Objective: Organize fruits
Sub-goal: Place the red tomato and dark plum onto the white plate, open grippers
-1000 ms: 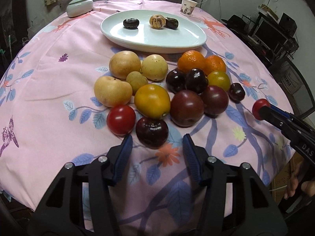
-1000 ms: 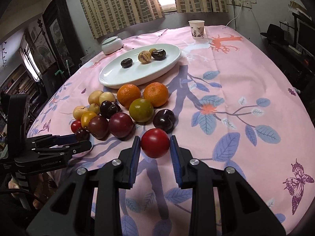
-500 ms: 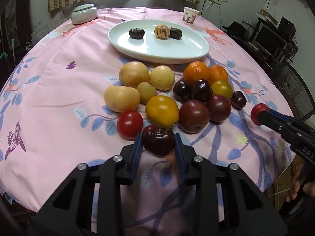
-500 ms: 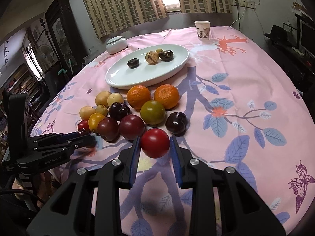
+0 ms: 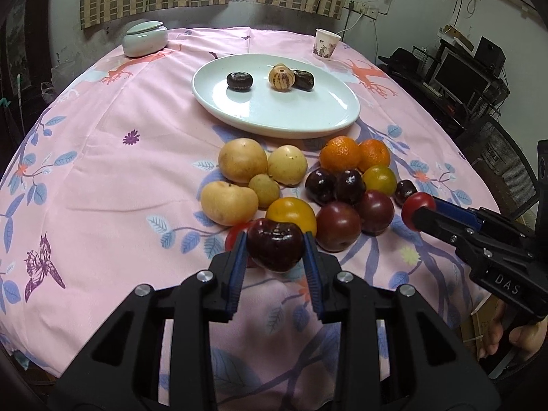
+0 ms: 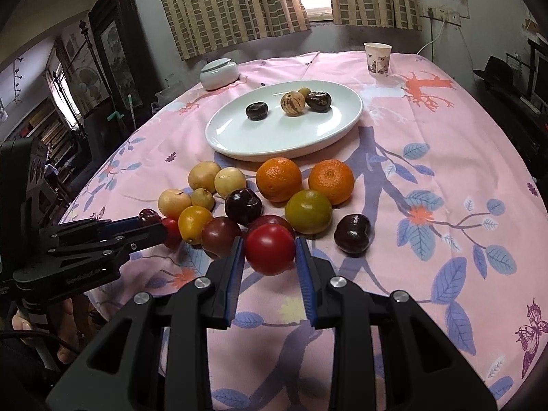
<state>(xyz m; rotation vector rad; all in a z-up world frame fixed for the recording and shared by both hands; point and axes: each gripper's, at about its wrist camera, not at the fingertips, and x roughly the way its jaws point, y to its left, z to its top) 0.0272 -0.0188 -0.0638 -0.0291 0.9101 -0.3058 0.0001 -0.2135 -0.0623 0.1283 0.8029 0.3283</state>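
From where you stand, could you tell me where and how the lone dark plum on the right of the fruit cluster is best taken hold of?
Grip the lone dark plum across its round middle, one pad on each flank, coming down from above on the near, open side. It sits apart from the greenish citrus, with bare tablecloth around it, so the fingers have room. Its cleft looks turned rightward; I would keep the pads off it.

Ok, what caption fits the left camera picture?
Left tool grips a dark plum above the pink tablecloth, fruit pile beyond.

Two oranges point(image 5: 339, 152), two red tomatoes point(image 6: 269, 248), four pale yellow fruits point(image 5: 242, 160), one plate point(image 5: 236, 116), one cup point(image 5: 327, 44)
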